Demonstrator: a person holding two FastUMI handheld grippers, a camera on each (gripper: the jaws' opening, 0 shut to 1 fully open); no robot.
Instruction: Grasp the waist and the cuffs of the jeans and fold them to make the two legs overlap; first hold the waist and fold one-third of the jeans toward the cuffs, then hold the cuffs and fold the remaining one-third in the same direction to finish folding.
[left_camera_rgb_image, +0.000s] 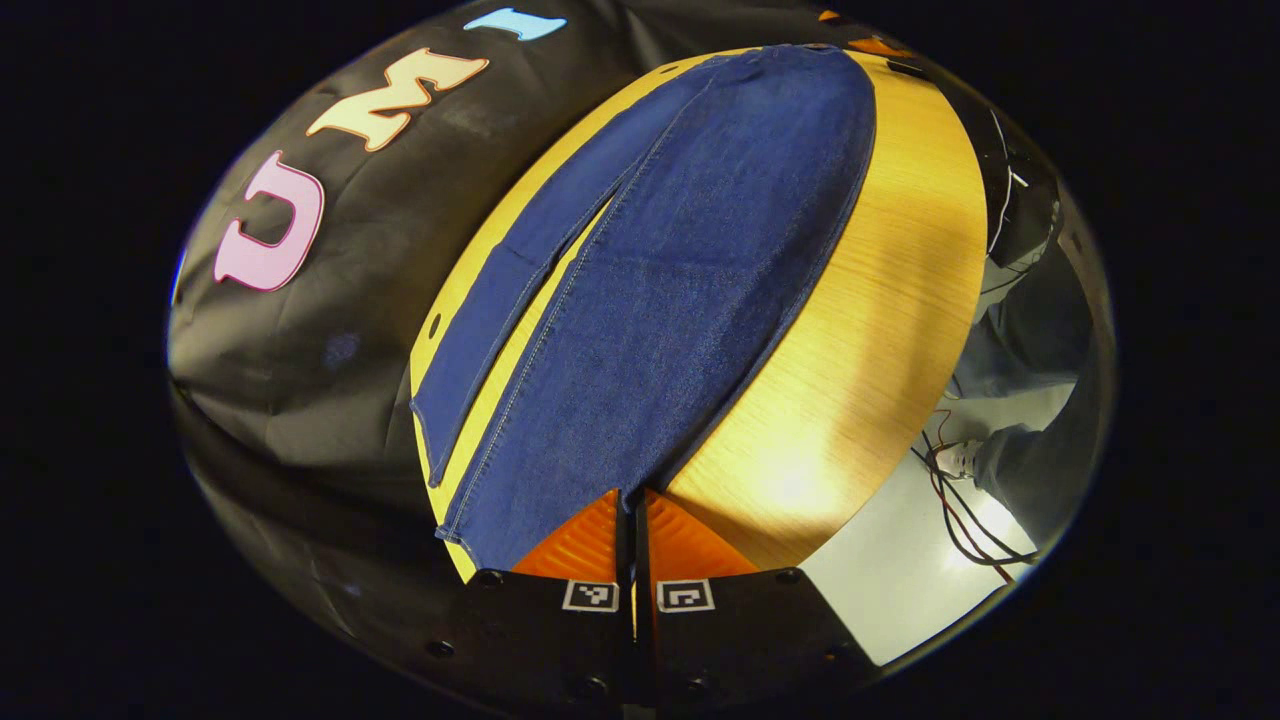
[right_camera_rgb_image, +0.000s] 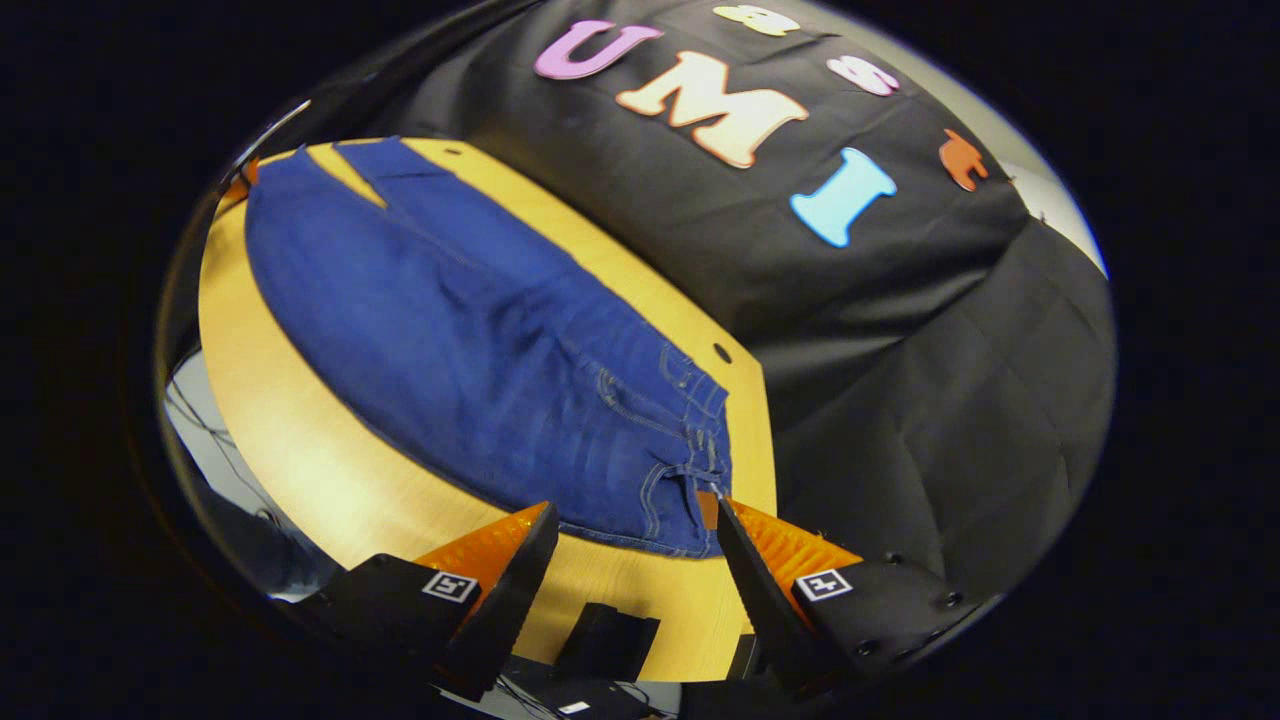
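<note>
While the jeans (left_camera_rgb_image: 680, 300) lie flat and full length on the worktop (left_camera_rgb_image: 880, 330), each tool sits at one end of their long axis, and that is what the first fold turns on. In the left gripper view the left tool (left_camera_rgb_image: 634, 520) is at the cuff end, its fingers drawn together with only a thin slit between them, right at the hem of the near leg; I cannot tell whether any denim is pinched between them. From there the legs run straight away toward the waist, the far leg splayed off with a wedge of worktop showing between the two.

In the right gripper view the right tool (right_camera_rgb_image: 635, 525) is at the waist (right_camera_rgb_image: 700, 440) end, spread wide and holding nothing, the waistband corner just ahead of it near one finger, the legs stretching away toward the cuffs.

To my eye no fold is made yet. The near leg must go across onto the far one, so each tool needs a grip on its own end.
</note>
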